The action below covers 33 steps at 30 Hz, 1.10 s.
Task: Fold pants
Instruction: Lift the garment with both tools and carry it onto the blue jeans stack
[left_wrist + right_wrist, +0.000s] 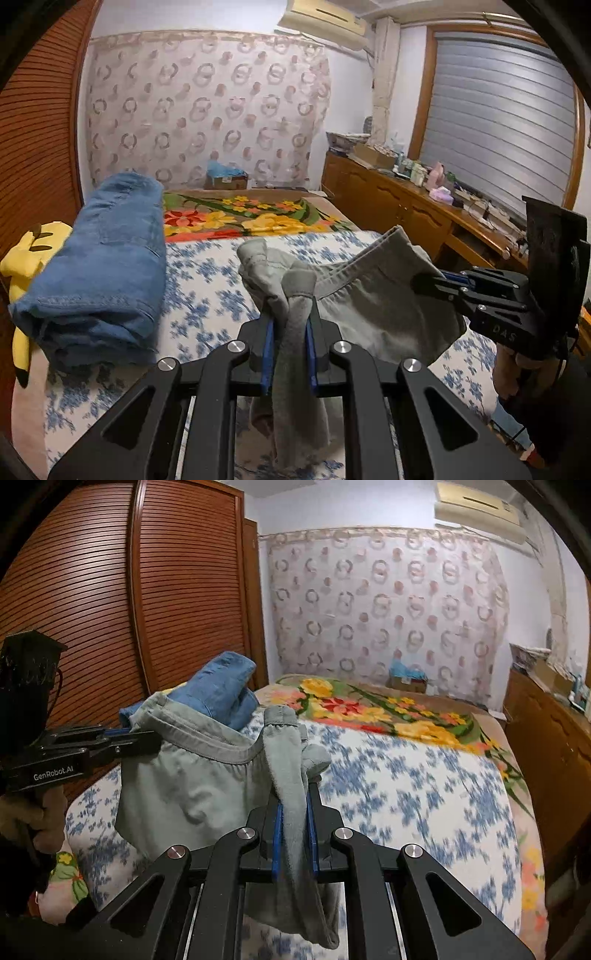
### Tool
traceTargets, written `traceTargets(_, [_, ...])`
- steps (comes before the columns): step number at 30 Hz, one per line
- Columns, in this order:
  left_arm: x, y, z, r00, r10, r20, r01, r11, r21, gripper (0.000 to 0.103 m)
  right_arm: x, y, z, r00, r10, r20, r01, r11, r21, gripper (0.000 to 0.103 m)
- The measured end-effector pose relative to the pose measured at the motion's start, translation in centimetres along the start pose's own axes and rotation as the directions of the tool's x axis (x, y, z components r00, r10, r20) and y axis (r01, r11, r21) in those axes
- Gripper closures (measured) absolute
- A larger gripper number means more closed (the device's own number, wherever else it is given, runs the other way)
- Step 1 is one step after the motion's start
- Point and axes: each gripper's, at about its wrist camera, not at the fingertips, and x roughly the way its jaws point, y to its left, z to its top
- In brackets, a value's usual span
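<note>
Pants [373, 306] hang above the bed [207, 280], the left gripper [290, 343] and right gripper [295, 827] each clamped on waistband ends (likely spreading it flat for folding).

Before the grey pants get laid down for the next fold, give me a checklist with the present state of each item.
1. Left gripper clamped on the grey pants: ok, fabric bunched between its blue pads.
2. Right gripper clamped on the pants: ok, cloth runs through its pads.
3. Waistband spread between the two grippers: ok, though it sags somewhat.
4. Pants lifted off the bed: cannot tell, the lower part hangs out of view.
5. Landing area free: ok, floral sheet ahead is bare; the folded jeans lie off to the left.
6. Legs aligned: cannot tell.
</note>
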Motion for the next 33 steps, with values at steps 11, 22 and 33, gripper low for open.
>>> traceTargets(11, [0.1, 4.0, 4.4, 0.993, 0.082, 0.083, -0.081, 0.997, -0.019, 0.088, 5.7, 0.0, 6.3, 0.998, 0.052, 0.045, -0.048, 0.994, -0.093, 0.092])
traceTargets(22, [-0.1, 8.7, 6.4, 0.975, 0.192, 0.109, -0.189, 0.981, -0.034, 0.088, 12.2, 0.2, 9.9, 0.987, 0.124, 0.098, -0.110, 0.984, -0.143, 0.092])
traceTargets(33, [-1.3, 12.7, 6.3, 0.950, 0.275, 0.149, -0.259, 0.959, -0.114, 0.088, 18.2, 1.4, 13.0, 0.982, 0.173, 0.070, -0.148, 0.952, -0.269, 0.092])
